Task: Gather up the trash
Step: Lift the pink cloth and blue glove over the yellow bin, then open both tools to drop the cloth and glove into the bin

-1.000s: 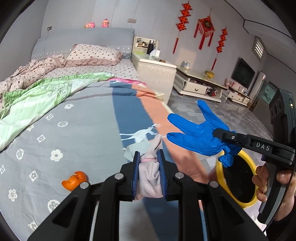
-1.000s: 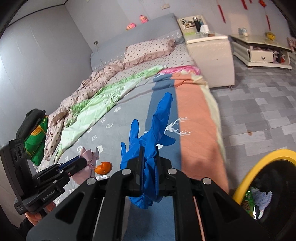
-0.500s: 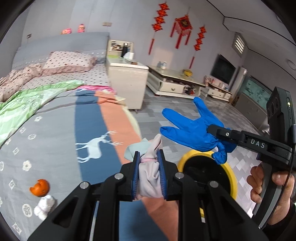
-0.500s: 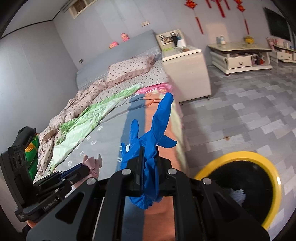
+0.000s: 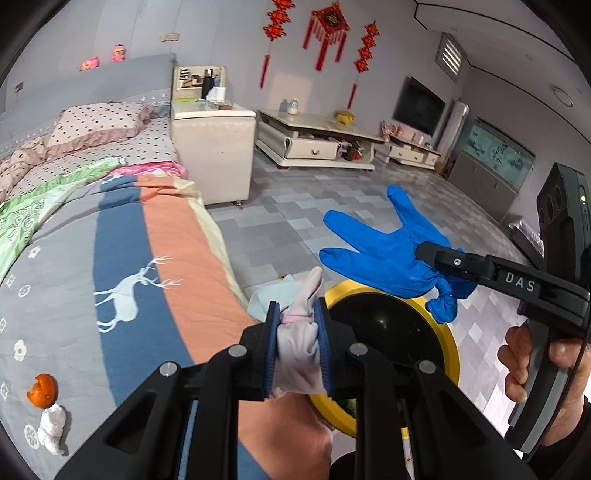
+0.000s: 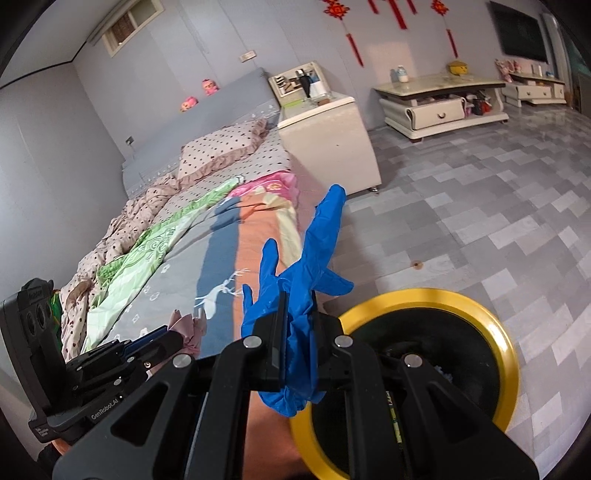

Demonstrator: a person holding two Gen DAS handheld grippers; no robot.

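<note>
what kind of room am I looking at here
Most likely a bedroom or studio flat in a home: a made-up bed with a dotted pillow, a wall television over a low cabinet, and red New Year hangings.

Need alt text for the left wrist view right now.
The left tongs grip a pale crumpled rag above a yellow-rimmed bin beside the bed. At right, the right tongs hold a blue glove.

A bed with a patterned quilt stands against grey walls, beside a white nightstand; the floor has grey tiles.
</note>
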